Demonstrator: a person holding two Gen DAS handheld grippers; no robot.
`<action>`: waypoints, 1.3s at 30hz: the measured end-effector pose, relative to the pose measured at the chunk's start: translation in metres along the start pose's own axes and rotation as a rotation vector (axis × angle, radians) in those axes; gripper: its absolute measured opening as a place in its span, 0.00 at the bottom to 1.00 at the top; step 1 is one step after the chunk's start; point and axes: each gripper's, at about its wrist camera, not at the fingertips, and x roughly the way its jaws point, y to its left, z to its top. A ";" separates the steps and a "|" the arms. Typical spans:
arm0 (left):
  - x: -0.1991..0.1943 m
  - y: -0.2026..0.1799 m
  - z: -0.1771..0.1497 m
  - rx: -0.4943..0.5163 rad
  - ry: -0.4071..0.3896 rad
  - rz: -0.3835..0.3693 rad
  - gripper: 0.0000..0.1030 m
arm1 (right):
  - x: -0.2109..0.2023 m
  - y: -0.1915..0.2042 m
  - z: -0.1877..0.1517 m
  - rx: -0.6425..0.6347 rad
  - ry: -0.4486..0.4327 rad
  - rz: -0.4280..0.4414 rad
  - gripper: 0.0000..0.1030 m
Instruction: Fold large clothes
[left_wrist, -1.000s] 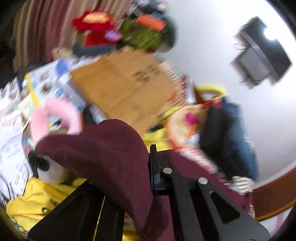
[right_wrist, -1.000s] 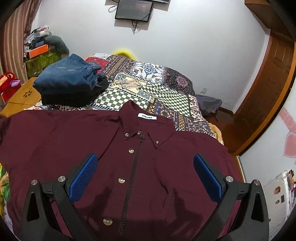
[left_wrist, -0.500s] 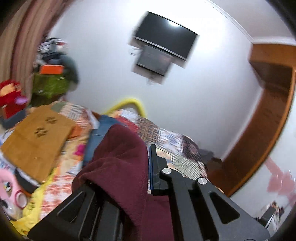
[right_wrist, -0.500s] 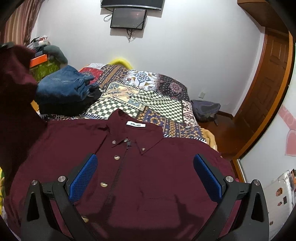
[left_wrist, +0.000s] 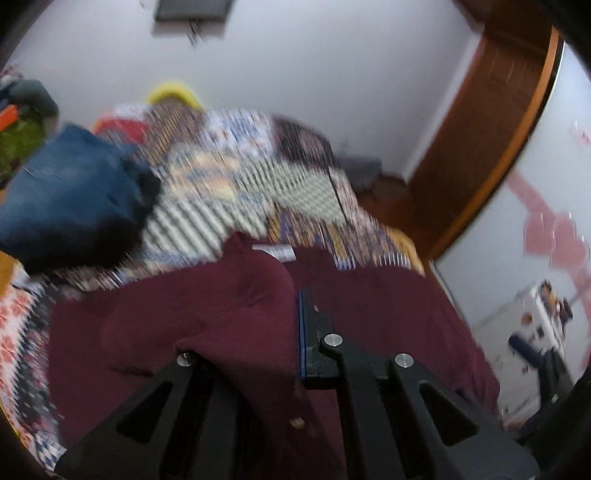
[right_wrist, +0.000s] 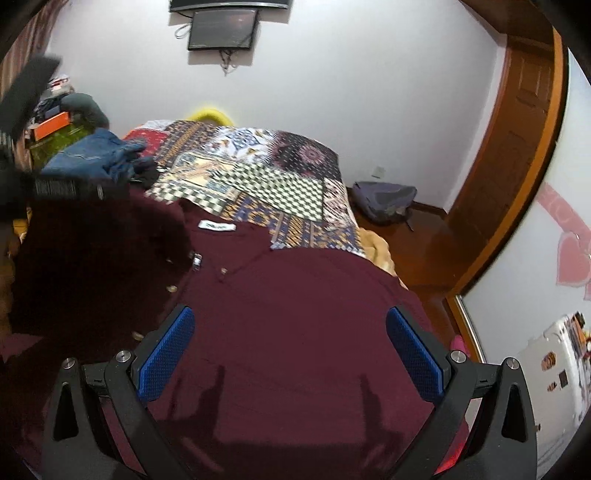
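Note:
A maroon button-up shirt (right_wrist: 295, 314) lies front up on the patterned bedspread (right_wrist: 266, 173), its collar label (right_wrist: 217, 226) toward the wall. My left gripper (left_wrist: 291, 332) is shut on the shirt's left sleeve (left_wrist: 240, 314) and holds it above the shirt's body (left_wrist: 388, 306). In the right wrist view the raised sleeve (right_wrist: 92, 258) hangs over the shirt's left half, with the left gripper's body (right_wrist: 26, 96) above it. My right gripper (right_wrist: 291, 350) is open and empty above the shirt's middle.
A stack of folded jeans and dark clothes (right_wrist: 99, 158) sits at the bed's far left, also in the left wrist view (left_wrist: 70, 195). A grey bag (right_wrist: 384, 201) lies on the floor by the wooden door (right_wrist: 517, 147). A screen (right_wrist: 221, 29) hangs on the wall.
My left gripper has swung from the cluttered left side toward the bed, carrying the sleeve up and over the shirt's left half. The right gripper stayed open and shifted slightly.

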 end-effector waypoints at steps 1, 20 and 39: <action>0.009 -0.004 -0.005 0.006 0.039 -0.012 0.02 | 0.001 -0.003 -0.001 0.004 0.005 -0.003 1.00; -0.021 -0.013 -0.065 0.132 0.227 -0.099 0.44 | 0.001 0.008 0.004 -0.042 0.013 0.050 1.00; -0.109 0.169 -0.055 -0.046 0.015 0.281 0.59 | 0.011 0.135 0.057 -0.367 -0.018 0.277 1.00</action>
